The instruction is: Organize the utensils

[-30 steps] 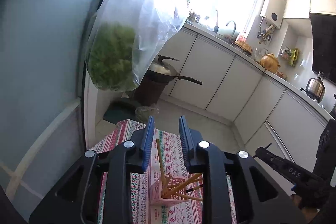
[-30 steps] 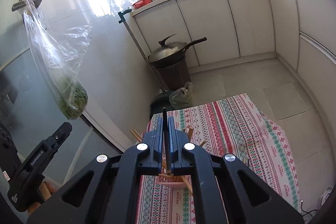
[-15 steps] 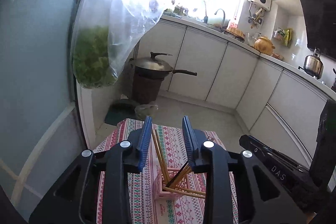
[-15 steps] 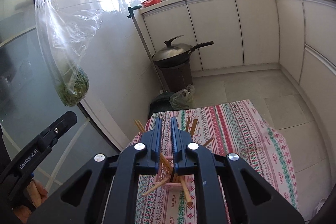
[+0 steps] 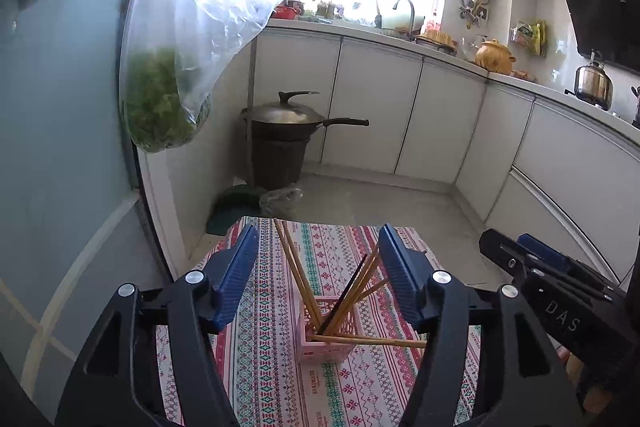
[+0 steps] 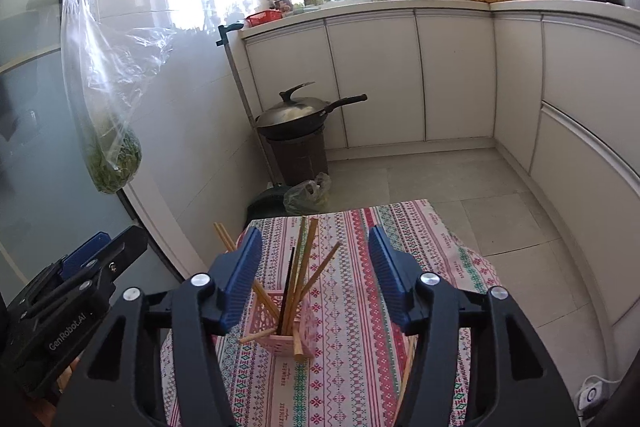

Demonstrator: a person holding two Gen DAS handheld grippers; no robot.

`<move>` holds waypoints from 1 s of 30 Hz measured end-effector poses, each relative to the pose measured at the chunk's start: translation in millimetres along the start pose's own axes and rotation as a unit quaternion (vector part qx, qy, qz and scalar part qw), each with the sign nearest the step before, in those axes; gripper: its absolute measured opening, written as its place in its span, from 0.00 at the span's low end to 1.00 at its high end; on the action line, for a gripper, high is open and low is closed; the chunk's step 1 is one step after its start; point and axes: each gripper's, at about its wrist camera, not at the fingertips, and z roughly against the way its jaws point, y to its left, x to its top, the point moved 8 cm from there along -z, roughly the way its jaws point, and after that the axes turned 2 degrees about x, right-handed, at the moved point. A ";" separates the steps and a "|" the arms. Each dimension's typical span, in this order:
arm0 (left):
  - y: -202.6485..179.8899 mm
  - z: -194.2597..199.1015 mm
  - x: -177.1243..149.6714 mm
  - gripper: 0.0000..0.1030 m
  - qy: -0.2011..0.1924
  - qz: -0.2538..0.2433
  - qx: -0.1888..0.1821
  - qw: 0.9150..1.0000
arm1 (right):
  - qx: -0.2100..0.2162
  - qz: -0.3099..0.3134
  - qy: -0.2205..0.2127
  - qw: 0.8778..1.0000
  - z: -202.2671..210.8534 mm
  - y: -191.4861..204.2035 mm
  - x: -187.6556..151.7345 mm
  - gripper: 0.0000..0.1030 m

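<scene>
A pink slotted holder (image 5: pixel 326 345) (image 6: pixel 288 337) stands on a small table with a patterned cloth (image 5: pixel 328 251) (image 6: pixel 352 291). Several wooden chopsticks (image 5: pixel 294 269) (image 6: pixel 306 247) and one black chopstick (image 5: pixel 346 291) (image 6: pixel 289 287) lean in it at different angles. My left gripper (image 5: pixel 318 275) is open and empty, above and behind the holder. My right gripper (image 6: pixel 316 275) is open and empty, also above the holder. Each gripper shows at the edge of the other's view, the right one (image 5: pixel 560 291) and the left one (image 6: pixel 72 291).
A hanging plastic bag of greens (image 5: pixel 164 99) (image 6: pixel 112 131) is at the left by a glass door. A wok on a dark bin (image 5: pixel 280 135) (image 6: pixel 296 131) stands on the floor beyond the table. White cabinets (image 5: pixel 400 115) line the back and right.
Both grippers opened wide. The right one was shut on the black chopstick a second ago; that chopstick now stands in the holder. Both grippers drew back a little.
</scene>
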 end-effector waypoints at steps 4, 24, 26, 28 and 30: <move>-4.1 2.6 -8.0 0.66 0.000 -0.003 0.000 1.000 | -0.020 -0.006 0.001 1.000 4.0 -11.5 -6.3 0.67; -14.7 12.8 -47.2 0.90 0.028 -0.012 0.001 1.000 | -0.077 -0.046 0.033 0.995 21.3 -55.1 -51.3 0.93; -17.6 12.8 -51.9 0.91 0.032 -0.019 0.000 0.999 | -0.076 -0.048 0.039 0.995 21.9 -58.0 -55.2 0.93; -19.7 12.1 -58.3 0.93 0.035 -0.025 0.002 0.999 | -0.073 -0.055 0.047 0.995 22.8 -62.7 -60.1 0.93; -22.5 9.6 -67.8 0.93 0.047 -0.033 0.002 0.998 | -0.068 -0.066 0.057 0.994 23.6 -70.0 -65.3 0.93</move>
